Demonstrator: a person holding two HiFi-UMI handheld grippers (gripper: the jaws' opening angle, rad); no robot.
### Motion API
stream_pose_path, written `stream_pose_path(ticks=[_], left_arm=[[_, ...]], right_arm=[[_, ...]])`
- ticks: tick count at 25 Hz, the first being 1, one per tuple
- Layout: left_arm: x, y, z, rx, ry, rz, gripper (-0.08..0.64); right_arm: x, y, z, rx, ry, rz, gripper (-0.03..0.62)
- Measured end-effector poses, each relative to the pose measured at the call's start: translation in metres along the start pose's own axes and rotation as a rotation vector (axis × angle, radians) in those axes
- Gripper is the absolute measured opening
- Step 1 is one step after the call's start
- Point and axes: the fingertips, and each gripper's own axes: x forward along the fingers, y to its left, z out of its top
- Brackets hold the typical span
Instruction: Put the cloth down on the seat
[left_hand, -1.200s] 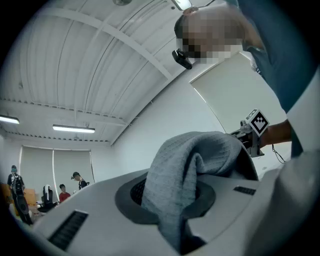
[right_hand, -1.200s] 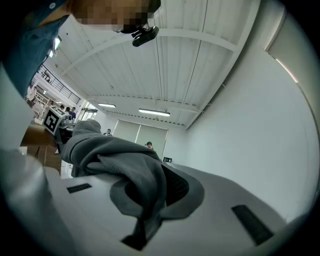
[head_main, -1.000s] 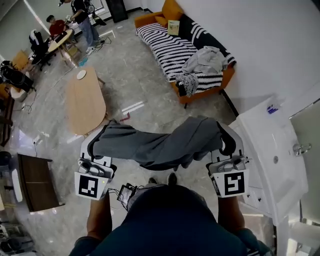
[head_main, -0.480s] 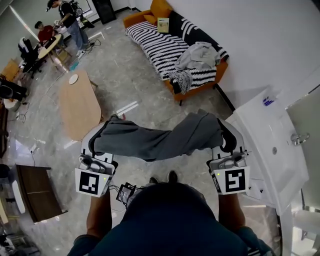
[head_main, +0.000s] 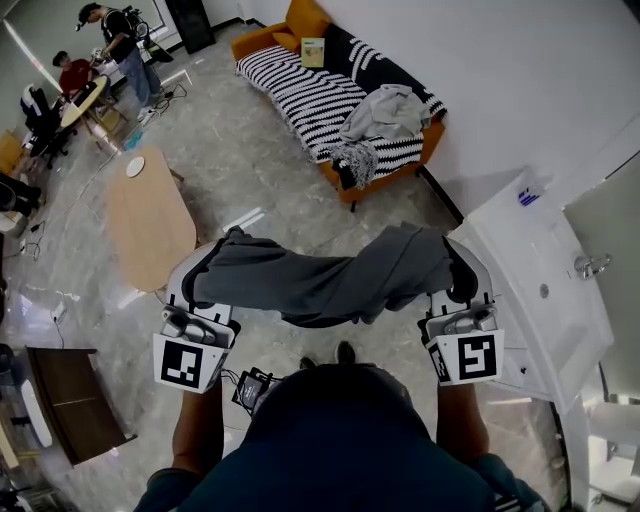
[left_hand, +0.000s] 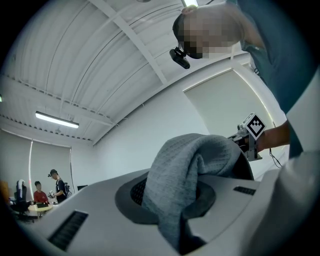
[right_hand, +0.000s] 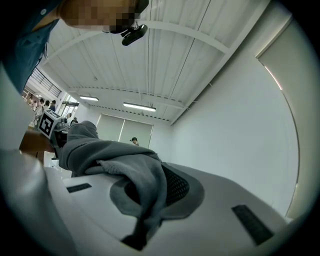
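Two tongs, one cloth: I hold the grey cloth (head_main: 320, 285) slung between my left tongs (head_main: 208, 268) and my right tongs (head_main: 455, 268). Each is clamped tight on one end of it, with fabric bunched up over the closed jaws. The cloth hangs in a shallow sag in front of me, above the stone floor (head_main: 270, 160), touching nothing but the tongs. The seat, an orange sofa (head_main: 290, 85) under a black-and-white striped cover, stands well apart across the room, against the white wall. A heap of grey clothes (head_main: 388, 112) already lies at its near end. A wooden coffee table (head_main: 150, 215) stands to my left and a white cabinet (head_main: 540, 290) just to my right. By my reckoning this is the carrying stage, with the setting-down not yet begun. Next I must cross the floor between table and cabinet and bring the cloth over a free stretch of striped cushion. Then I lower it until the seat bears it, and only then ease both pairs of jaws apart.
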Motion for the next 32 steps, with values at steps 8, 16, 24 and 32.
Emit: stream_pose_path(ticks=[8,16,24,32], left_arm=[[-0.008,0.016,-0.003,-0.028,-0.046,-0.045,0.058],[0.010,0.015,-0.005,-0.033,-0.056,-0.063,0.058],[0.054,-0.003,-0.006,-0.017,-0.036,-0.024,0.058],[0.105,-0.016,-0.007,0.015,-0.030,0.021,0.058]], right_arm=[[0.000,0.014,0.011,-0.050,0.016,-0.063,0.031],[0.005,-0.002,0.012,-0.078,0.010,-0.086,0.031],[0.022,-0.048,-0.003,-0.056,-0.004,-0.048,0.031],[0.045,-0.095,-0.020,-0.051,-0.022,-0.004,0.031]])
